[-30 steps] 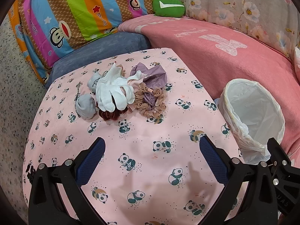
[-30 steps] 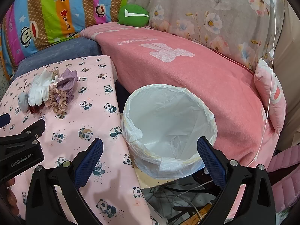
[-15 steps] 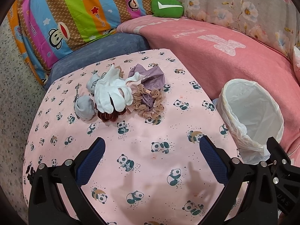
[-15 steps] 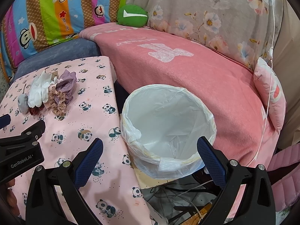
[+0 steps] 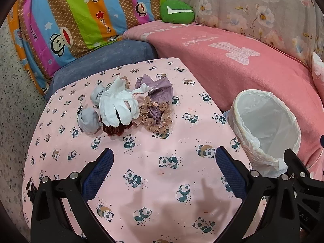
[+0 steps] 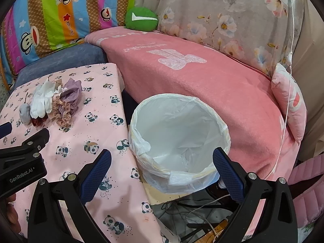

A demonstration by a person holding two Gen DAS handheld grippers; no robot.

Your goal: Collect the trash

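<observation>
A pile of soft items lies on the panda-print table [image 5: 162, 182]: a white glove [image 5: 117, 107], grey socks [image 5: 89, 119], a dark red scrunchie [image 5: 113, 129], a tan frilly scrunchie [image 5: 156, 117] and a crumpled purple bag [image 5: 160, 89]. The pile also shows in the right wrist view [image 6: 52, 105]. A white-lined trash bin [image 6: 178, 141] stands right of the table, also in the left wrist view [image 5: 265, 129]. My left gripper [image 5: 164, 172] is open and empty, above the table short of the pile. My right gripper [image 6: 162, 174] is open and empty over the bin's near rim.
A pink blanket [image 6: 202, 81] covers the sofa behind the bin. A green cushion [image 5: 176, 11] and a striped monkey-print cover [image 5: 70, 16] lie at the back. Loose cables [image 6: 192, 212] lie on the floor below the bin. The left gripper's body [image 6: 22, 162] shows at the right view's left edge.
My left gripper has drawn back a little; the pile sits slightly higher and farther in view. The right gripper has hardly moved. Both stay open.
</observation>
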